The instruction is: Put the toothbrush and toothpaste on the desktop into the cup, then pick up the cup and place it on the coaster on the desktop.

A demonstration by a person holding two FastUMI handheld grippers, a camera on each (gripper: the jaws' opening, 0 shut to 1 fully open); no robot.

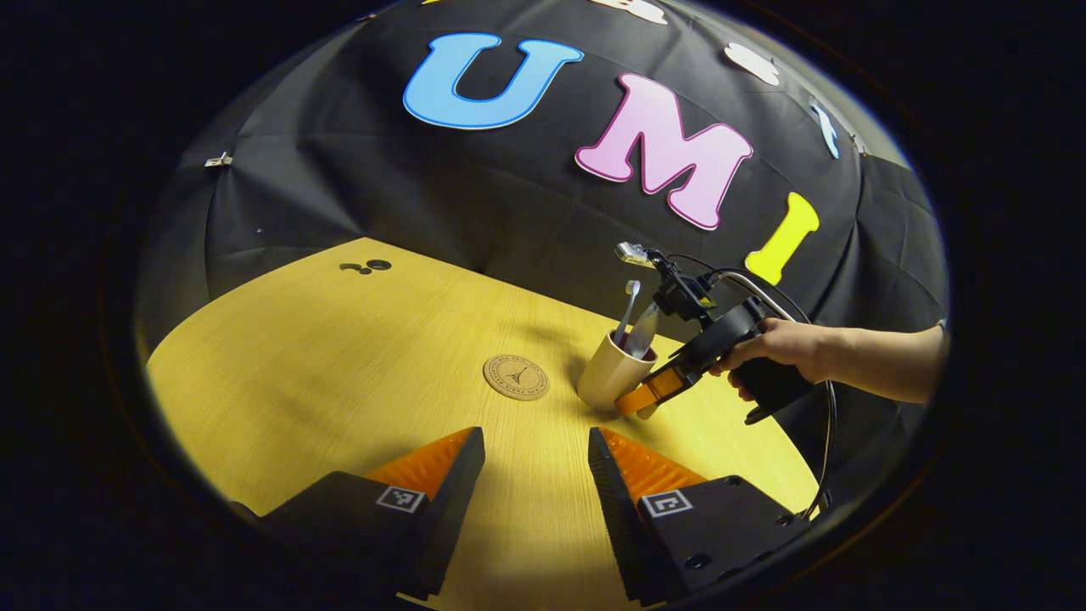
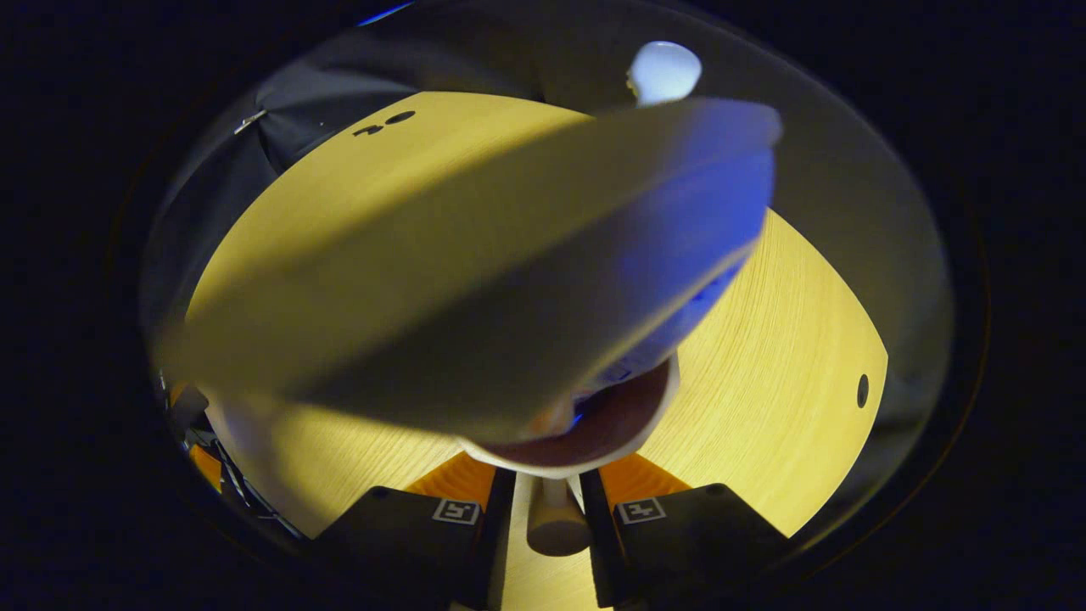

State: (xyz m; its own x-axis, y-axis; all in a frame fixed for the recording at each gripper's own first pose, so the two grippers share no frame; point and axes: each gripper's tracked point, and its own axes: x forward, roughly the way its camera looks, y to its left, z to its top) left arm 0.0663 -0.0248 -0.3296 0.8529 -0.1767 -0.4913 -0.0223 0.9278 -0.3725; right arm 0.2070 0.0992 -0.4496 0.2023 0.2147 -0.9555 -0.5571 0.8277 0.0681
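My yellow wooden bench carries a round cork coaster and, just beside it, a beige cup.

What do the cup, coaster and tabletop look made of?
Cup: probably matte plastic or ceramic; smooth beige outside, dark reddish inside, no gloss to settle it.
Coaster: looks like cork or wood; tan disc, dull, with a dark printed or burned ring and motif.
Tabletop: wood or wood-look laminate; fine straight grain, low sheen.

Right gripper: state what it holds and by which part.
The right gripper is closed on the handle of the beige cup, which carries the toothbrush and toothpaste. The left gripper is open and holds nothing.
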